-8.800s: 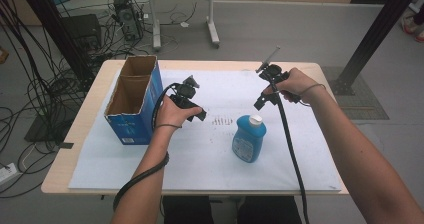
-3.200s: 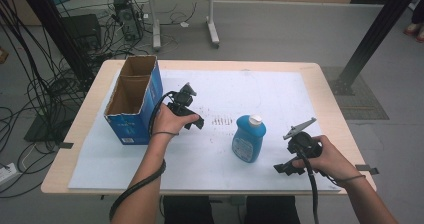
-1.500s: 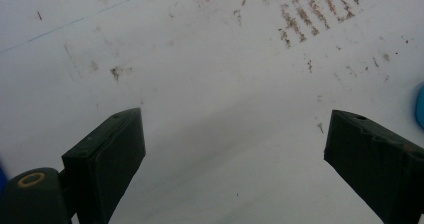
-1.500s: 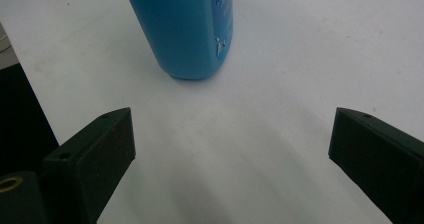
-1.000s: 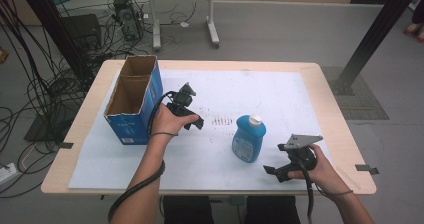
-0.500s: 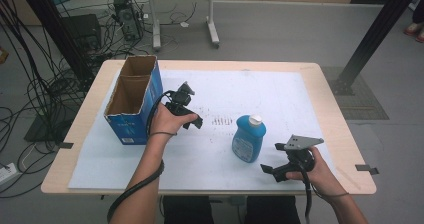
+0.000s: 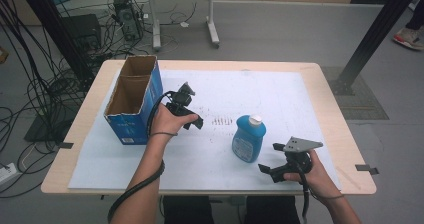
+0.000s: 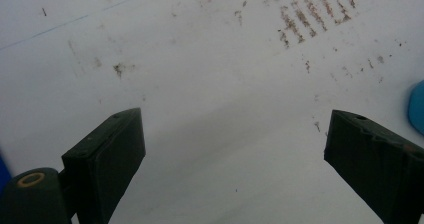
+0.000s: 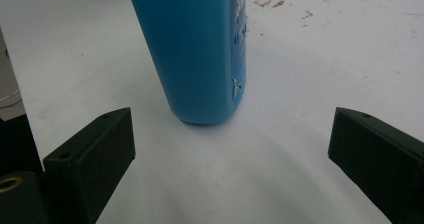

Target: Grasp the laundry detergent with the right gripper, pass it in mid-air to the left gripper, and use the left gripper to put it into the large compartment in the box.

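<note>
The blue bottle (image 7: 248, 138) stands upright on the white sheet (image 7: 280, 99) covering the bench (image 7: 330, 109), right of centre, white cap on. The right hand-held gripper (image 7: 266, 171) sits low near the bench's front edge, just beside the bottle's base, jaws spread wide and empty, aimed at the bottle; in the right gripper view the bottle (image 9: 200, 49) stands ahead of the jaws, not yet between them.

Risk, as judged: the approach is low, toward the base. A jaw tip nudging the tall, narrow bottle before closure could tip or slide it; a grip at the rounded foot may slip.

The left hand-held gripper (image 7: 197, 122) is held above the sheet beside the open cardboard box (image 7: 134, 101), jaws likewise released with nothing between them, wrist angled down toward the brown marks (image 8: 310, 14).
</note>
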Demonstrator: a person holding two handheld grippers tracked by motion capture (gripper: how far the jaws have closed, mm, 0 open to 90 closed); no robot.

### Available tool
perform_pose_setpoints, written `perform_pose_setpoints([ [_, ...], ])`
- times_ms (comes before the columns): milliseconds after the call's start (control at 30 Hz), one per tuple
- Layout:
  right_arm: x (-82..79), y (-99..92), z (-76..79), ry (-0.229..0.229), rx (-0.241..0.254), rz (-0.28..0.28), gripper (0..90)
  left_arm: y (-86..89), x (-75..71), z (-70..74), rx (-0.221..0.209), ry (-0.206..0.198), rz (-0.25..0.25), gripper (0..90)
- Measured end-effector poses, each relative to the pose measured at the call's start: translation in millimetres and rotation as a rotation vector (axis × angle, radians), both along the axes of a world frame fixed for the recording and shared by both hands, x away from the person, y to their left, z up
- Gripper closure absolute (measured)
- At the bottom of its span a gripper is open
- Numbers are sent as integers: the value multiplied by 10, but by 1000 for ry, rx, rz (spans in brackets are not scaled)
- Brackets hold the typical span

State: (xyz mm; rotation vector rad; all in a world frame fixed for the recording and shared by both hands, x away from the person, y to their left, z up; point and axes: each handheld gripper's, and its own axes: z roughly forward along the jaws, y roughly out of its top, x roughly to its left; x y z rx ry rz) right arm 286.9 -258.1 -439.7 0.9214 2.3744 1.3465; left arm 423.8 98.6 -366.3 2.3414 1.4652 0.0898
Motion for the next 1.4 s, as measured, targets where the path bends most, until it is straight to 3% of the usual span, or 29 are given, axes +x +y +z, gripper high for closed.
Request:
perform_pose_setpoints([
  [733, -63, 33, -124, -91, 88, 43, 42, 36, -29, 53, 0, -6, 4, 98],
  [1400, -55, 62, -214, -112, 140, 42, 43, 67, -46, 52, 3, -6, 10, 98],
])
